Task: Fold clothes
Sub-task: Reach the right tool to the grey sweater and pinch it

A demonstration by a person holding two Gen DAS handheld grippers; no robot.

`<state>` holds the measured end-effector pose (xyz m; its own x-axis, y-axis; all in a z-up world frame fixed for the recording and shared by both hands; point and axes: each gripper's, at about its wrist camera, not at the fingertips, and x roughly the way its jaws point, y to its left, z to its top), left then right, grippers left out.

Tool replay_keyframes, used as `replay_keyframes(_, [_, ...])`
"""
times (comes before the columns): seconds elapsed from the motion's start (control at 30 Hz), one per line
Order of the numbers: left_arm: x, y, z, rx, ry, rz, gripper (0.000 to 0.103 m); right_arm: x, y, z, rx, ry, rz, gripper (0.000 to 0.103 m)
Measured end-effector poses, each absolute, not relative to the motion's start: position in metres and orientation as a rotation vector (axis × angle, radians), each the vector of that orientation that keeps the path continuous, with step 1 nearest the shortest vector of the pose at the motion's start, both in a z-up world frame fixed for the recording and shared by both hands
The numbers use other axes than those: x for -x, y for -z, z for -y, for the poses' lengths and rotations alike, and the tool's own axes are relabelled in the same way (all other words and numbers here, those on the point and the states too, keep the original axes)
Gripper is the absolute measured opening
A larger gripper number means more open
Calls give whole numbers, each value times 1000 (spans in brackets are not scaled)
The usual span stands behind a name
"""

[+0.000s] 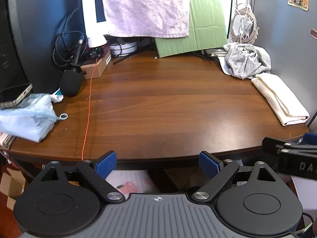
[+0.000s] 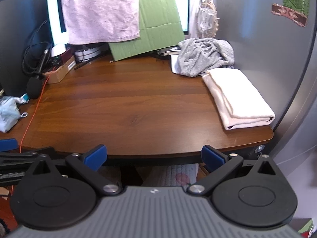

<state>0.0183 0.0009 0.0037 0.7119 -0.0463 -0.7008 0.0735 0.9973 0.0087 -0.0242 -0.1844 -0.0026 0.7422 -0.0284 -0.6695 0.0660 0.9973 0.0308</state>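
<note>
A cream cloth [image 1: 280,98] [image 2: 238,97] lies folded flat at the right edge of the brown wooden desk [image 1: 158,103] [image 2: 122,107]. Behind it, at the back right corner, sits a crumpled grey garment [image 1: 246,59] [image 2: 204,58]. My left gripper [image 1: 157,164] is open at the desk's front edge, nothing between its blue pads. My right gripper [image 2: 154,156] is open too, also back at the front edge and empty. In the left wrist view the right gripper's arm [image 1: 291,148] shows at the far right; the left gripper's finger [image 2: 8,143] shows at the far left of the right wrist view.
A pink towel [image 1: 146,8] [image 2: 101,10] and green cardboard [image 1: 202,23] [image 2: 156,19] hang over a monitor at the back. A microphone [image 1: 70,82] [image 2: 34,88], cables, a small box [image 1: 97,67], a light blue pouch [image 1: 29,117] with a phone [image 1: 14,95] crowd the left. An orange cord [image 1: 88,109] runs to the front edge.
</note>
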Motion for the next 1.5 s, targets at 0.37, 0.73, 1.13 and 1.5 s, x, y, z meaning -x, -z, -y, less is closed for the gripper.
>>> replay_keyframes(0.37, [-77,0,-15,-41,128,-803,90,-11,12,212,155,49,-630,103])
replay_keyframes(0.73, [-121,8,-30,-38,25,-708,89,-95,8,241,132,13,-634,103])
replay_keyframes(1.13, [-177,15,-46,-196,-54,-623,89,-225,8,287,96,7,-604,103])
replay_keyframes(1.5, [-189,19,-34,-299,-28,-495,90,-317,30,286,142,-59,-679,51])
